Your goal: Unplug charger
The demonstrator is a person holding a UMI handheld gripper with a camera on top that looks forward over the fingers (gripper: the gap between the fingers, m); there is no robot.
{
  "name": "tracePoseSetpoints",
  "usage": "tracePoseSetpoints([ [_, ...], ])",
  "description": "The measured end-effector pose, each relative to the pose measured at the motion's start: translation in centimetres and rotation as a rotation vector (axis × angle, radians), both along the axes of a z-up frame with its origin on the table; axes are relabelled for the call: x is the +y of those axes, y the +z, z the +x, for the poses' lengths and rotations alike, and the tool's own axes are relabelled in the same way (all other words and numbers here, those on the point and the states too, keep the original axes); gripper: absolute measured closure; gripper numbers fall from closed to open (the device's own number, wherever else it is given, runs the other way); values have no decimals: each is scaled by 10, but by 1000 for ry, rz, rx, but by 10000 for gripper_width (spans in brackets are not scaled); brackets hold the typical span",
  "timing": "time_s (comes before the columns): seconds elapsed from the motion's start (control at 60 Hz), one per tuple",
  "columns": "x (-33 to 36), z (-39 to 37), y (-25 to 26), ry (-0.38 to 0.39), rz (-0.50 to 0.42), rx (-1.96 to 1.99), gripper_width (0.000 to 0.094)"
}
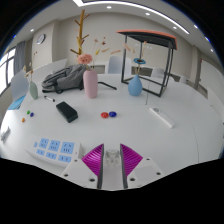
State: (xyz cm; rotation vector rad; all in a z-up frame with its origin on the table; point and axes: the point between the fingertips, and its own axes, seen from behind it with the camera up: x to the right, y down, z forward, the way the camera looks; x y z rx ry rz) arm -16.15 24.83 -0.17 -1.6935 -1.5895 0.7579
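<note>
My gripper (111,160) is low over a white table (150,140). Its magenta pads (93,160) stand close together with a small white charger (111,156) filling the gap between them; both pads appear to press on it. A white power strip (55,150) with blue sockets lies on the table just left of the fingers. The charger is apart from the strip, and its underside and prongs are hidden.
Beyond the fingers lie a black box (66,110), small red and blue pieces (108,114) and a white block (160,118). Farther back stand a pink cup (91,84), a blue vase (135,86), a grey bag (62,76) and a black-framed stand (148,50).
</note>
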Motion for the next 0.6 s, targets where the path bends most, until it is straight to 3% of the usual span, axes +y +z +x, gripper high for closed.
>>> tracePoseSetpoints([
  [0.083,7,4,13,-27,12,0,187],
  [0.133,6,12,27,-23,15,11,80],
  [0.283,-12,67,90,-2,17,9,89],
  [0.467,-46,189,181,-65,19,-29,90],
  [0.6,-74,265,216,-115,27,-47,92],
])
